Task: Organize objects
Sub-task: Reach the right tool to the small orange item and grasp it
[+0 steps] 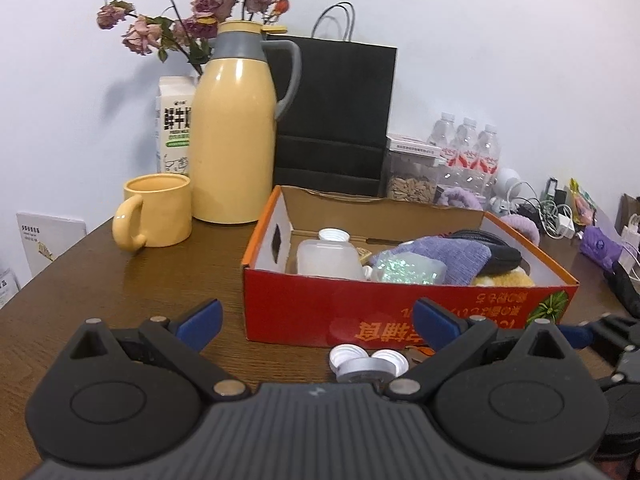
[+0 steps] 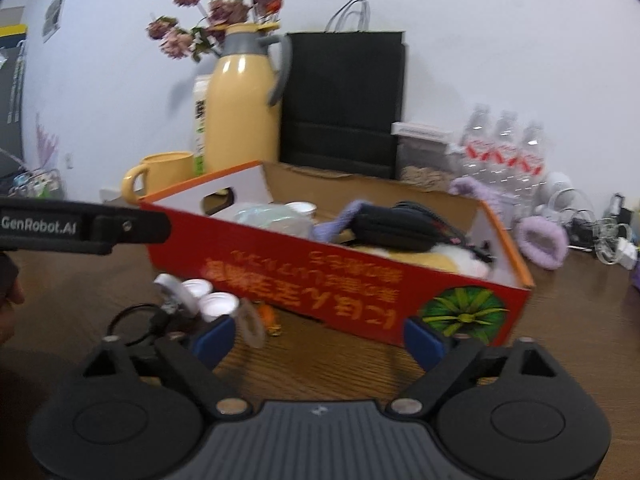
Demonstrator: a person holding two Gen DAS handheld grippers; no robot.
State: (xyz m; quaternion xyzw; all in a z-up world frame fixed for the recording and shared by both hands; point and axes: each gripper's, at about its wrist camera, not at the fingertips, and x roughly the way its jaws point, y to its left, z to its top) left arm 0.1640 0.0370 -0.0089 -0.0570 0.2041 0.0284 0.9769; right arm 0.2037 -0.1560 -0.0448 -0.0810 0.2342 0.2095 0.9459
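From the left wrist, the left gripper (image 1: 316, 320) has jaws apart and empty, white caps (image 1: 368, 360) between them before the red box (image 1: 400, 312); from the right wrist, the right gripper (image 2: 316, 338) likewise gapes empty, caps (image 2: 208, 300) just beyond its left jaw, so a pickup seems underway, needing closure on one cap.

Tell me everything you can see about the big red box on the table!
The red box is an open cardboard carton with no lid, red outside with yellow upside-down writing and a green spiky picture at one corner, orange along the rim, white and brown inside. An oval handle hole is cut in its end wall. It sits flat on the brown wooden table. Inside lie a cloudy plastic bottle, purple knitted cloth, a black pouch and something yellow and fluffy. Small white caps lie in front of it.
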